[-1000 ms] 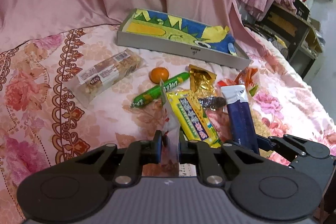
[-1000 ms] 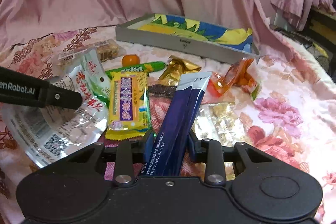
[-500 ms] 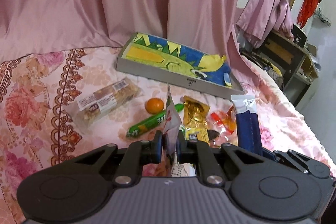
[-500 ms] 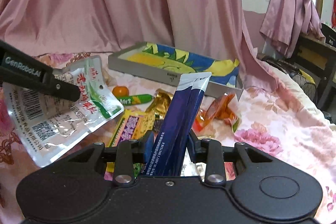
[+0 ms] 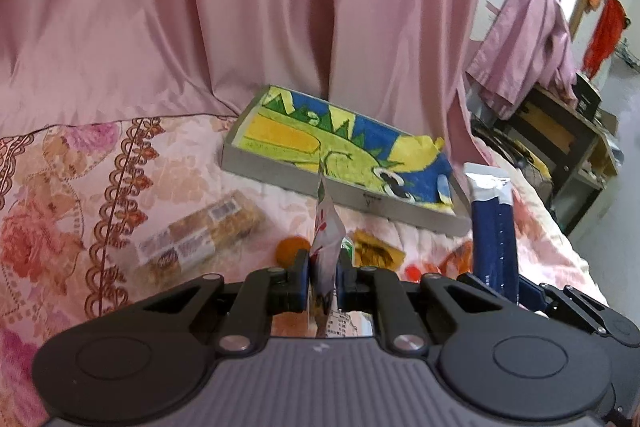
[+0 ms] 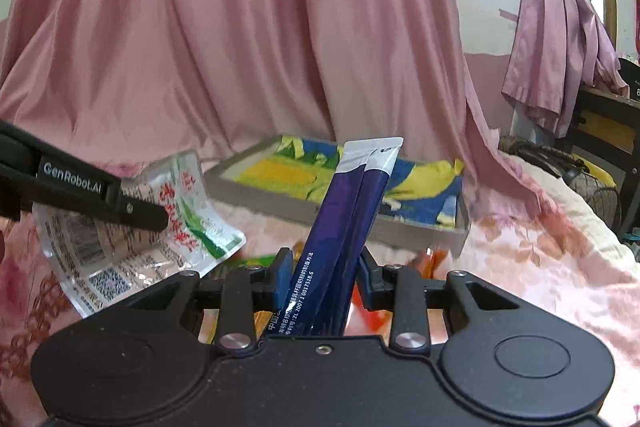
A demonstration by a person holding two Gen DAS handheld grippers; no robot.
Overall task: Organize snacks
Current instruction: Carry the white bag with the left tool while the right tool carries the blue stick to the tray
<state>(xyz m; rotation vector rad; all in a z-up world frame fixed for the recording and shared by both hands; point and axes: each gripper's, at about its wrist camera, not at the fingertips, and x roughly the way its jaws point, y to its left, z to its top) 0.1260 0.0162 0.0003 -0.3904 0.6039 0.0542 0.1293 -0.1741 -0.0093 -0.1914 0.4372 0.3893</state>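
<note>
My left gripper (image 5: 323,277) is shut on a clear white snack pouch (image 5: 327,227), seen edge-on; its printed face with red characters shows in the right wrist view (image 6: 160,223), with the left gripper (image 6: 160,221) clamped on it. My right gripper (image 6: 322,279) is shut on a dark blue stick packet (image 6: 344,227), also seen at the right of the left wrist view (image 5: 494,231). Both are held above the bed. The grey tray (image 5: 276,175) with a dinosaur cloth lies ahead, in the right wrist view too (image 6: 400,231).
On the flowered bedspread (image 5: 80,187) lie a clear-wrapped bar (image 5: 200,235), an orange (image 5: 290,251), a gold wrapper (image 5: 378,251) and orange wrappers (image 5: 456,255). A pink curtain (image 5: 240,7) hangs behind. A shelf unit (image 5: 568,147) stands at the right.
Both grippers have risen and tilted up with their packets. The bed and loose snacks have dropped lower in both views; the tray now sits closer to centre.
</note>
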